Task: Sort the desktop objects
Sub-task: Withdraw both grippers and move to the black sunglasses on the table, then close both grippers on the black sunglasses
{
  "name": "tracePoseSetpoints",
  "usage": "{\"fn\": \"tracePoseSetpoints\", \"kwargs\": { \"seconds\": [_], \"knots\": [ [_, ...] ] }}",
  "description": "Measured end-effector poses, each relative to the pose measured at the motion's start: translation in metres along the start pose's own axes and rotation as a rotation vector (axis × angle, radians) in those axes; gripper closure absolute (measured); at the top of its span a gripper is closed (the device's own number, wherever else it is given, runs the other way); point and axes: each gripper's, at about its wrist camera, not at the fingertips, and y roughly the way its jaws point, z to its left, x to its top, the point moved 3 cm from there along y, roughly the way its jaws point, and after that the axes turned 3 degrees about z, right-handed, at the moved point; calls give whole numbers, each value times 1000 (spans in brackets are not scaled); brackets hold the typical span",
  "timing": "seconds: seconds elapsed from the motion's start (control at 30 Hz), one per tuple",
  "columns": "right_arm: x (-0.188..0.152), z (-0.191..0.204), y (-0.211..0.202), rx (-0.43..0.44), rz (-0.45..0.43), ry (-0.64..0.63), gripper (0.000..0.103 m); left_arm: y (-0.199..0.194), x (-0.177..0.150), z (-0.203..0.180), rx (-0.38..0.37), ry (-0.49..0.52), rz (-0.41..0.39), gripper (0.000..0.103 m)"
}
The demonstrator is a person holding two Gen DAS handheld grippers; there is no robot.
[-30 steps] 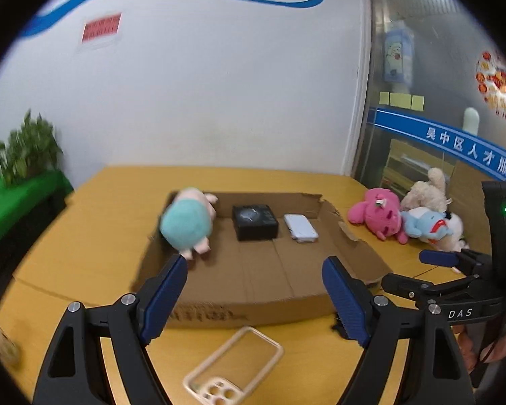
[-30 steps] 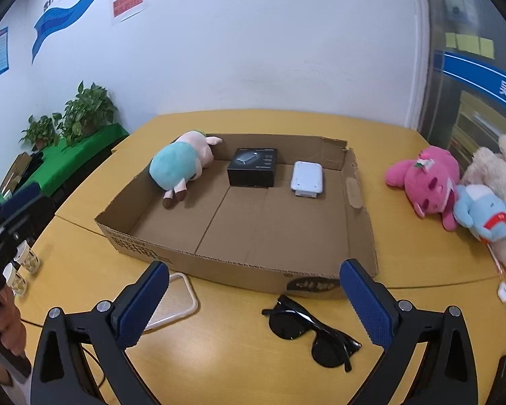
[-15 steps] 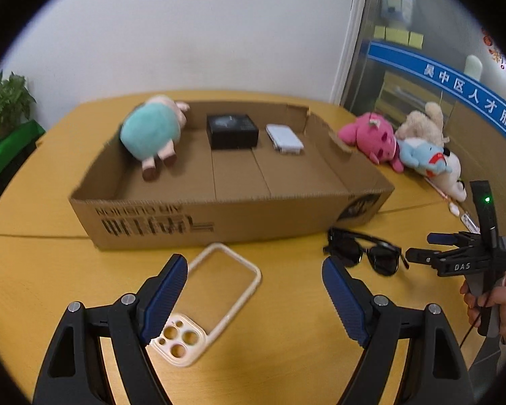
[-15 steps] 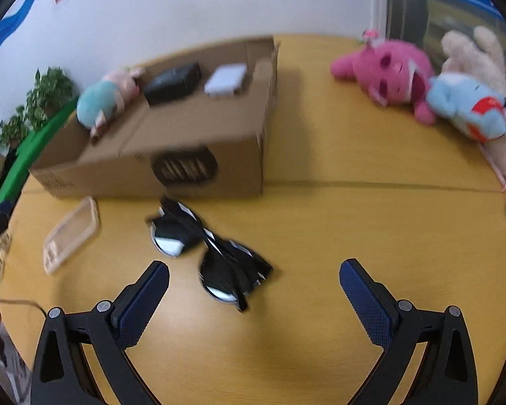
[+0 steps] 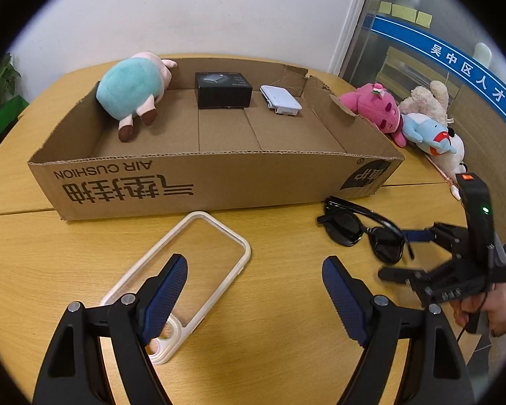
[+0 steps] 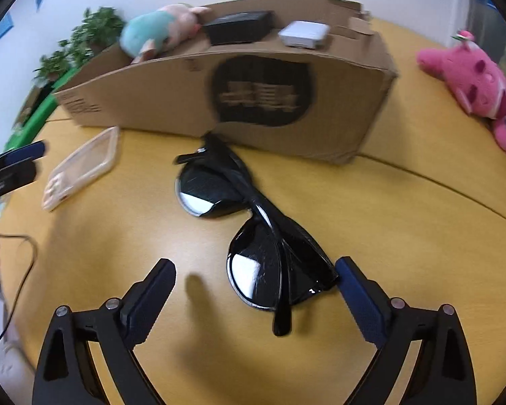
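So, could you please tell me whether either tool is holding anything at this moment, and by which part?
Nothing is held. The right tool is closing around the sunglasses; the left tool is open over the phone case.

Left gripper (image 5: 254, 271): black plastic arms with triangular cut-outs, ribbed dark-blue pads, silver screws at pivots. Right gripper (image 6: 256, 278): same build, same blue pads. From left view, right unit carries upright black module with green light, orange patch on top; thin black cable below hand (image 5: 489, 314).
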Motion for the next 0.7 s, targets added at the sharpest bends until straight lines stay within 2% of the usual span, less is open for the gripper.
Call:
{"fn": "tracePoseSetpoints", "kwargs": {
  "seconds": [0.1,0.2,0.3,0.4,0.43,0.5,0.53,0.7],
  "knots": [
    [-7,10,-10,40,-28,2,7,7,2,0,-28,-8,18,21],
    [-7,9,-14,-7,-51,10,8,15,4,-5,-62,-10,38,21],
    [-6,11,-3,-21,-22,0,19,20,8,-12,-102,-12,57,21],
    [-4,28,4,-117,-18,-113,28,22,10,-16,-117,-11,62,21],
    [-4,29,3,-109,-21,-118,32,23,11,-17,-118,-10,62,21],
    [-4,31,1,-100,-25,-129,46,24,10,-18,-124,-9,66,21],
    [-4,32,0,-97,-26,-134,48,25,10,-19,-126,-9,68,21],
    [-5,32,-3,-91,-24,-103,48,35,4,-20,-161,-28,112,21]
  ]
}}
